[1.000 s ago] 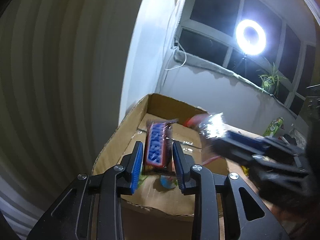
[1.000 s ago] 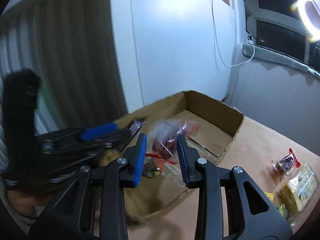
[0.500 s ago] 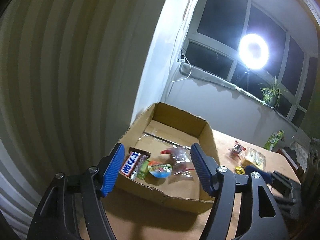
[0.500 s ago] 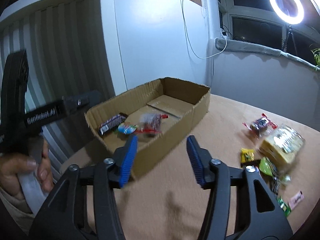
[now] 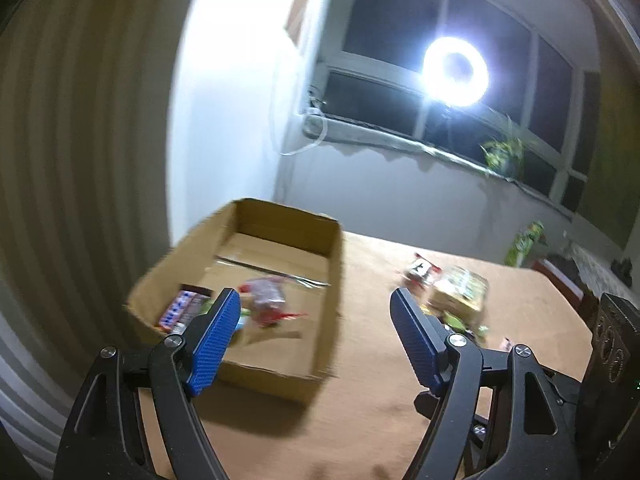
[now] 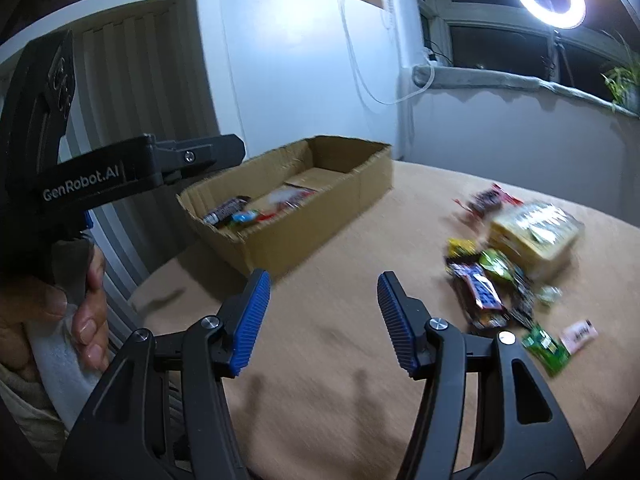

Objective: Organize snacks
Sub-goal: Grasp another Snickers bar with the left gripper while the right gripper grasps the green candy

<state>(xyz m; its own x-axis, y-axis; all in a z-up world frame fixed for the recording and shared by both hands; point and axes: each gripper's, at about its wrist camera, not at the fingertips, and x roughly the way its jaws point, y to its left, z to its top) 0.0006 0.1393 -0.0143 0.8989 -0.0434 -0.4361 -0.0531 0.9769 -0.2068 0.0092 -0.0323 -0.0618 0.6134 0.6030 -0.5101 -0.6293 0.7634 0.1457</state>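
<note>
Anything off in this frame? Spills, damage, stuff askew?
Nothing spilled. The cardboard box has ragged, torn rim edges, and it sits skewed to the table edge. The loose snack pile right of it is a jumbled, overlapping heap.

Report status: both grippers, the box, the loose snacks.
Left gripper open, empty, jaws just opened. Right gripper open, empty, likewise. Cardboard box holds a few snacks; loose snack pile waits on table. Nothing blocks the pile.

The right gripper (image 6: 322, 320), fingers apart with nothing between them, hangs over the surface (image 6: 360, 380). Beyond lies the box (image 6: 320, 216); right of it, loose snacks (image 6: 516, 264).
</note>
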